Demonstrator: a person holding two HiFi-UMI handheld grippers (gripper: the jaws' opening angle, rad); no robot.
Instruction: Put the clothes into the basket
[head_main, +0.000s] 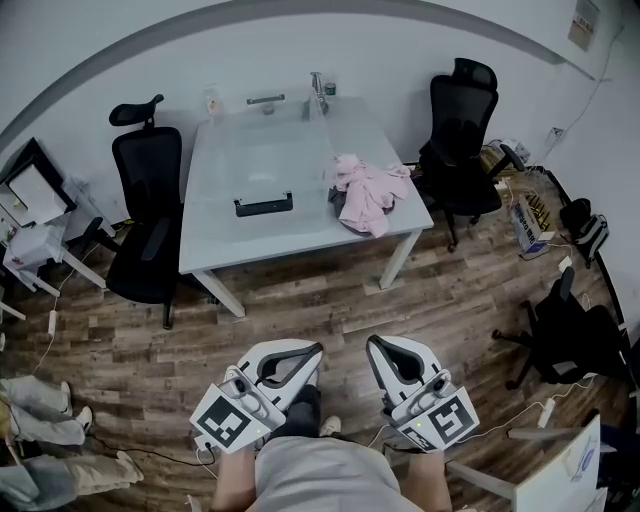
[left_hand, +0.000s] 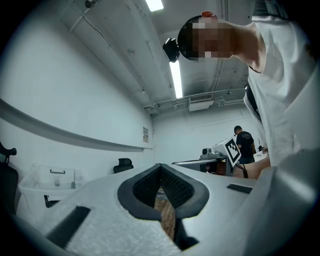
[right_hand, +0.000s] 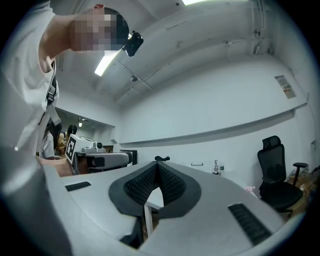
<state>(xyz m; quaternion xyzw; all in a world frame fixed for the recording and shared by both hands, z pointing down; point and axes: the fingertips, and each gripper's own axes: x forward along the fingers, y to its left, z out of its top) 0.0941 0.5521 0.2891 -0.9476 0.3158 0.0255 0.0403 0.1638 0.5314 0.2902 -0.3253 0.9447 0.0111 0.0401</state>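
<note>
Standing well back from the table (head_main: 215, 255), the person holds both tools low and level over the wooden floor (head_main: 300, 300). The left gripper (head_main: 318, 350) has its jaws clenched tip to tip with nothing between them, as its own view shows (left_hand: 160, 166). The right gripper (head_main: 372, 343) is pressed together the same way and is also empty (right_hand: 157, 164). The two sit side by side, near each other but apart.

The clothes (head_main: 365, 192), a pink heap with a grey piece under it, lie on the table's near right corner, far from both grippers. A see-through basket (head_main: 264, 205) with a dark handle stands on the middle of the table, just left of the clothes. One black chair (head_main: 148, 215) stands at the table's left and another black chair (head_main: 462, 130) at its right.
</note>
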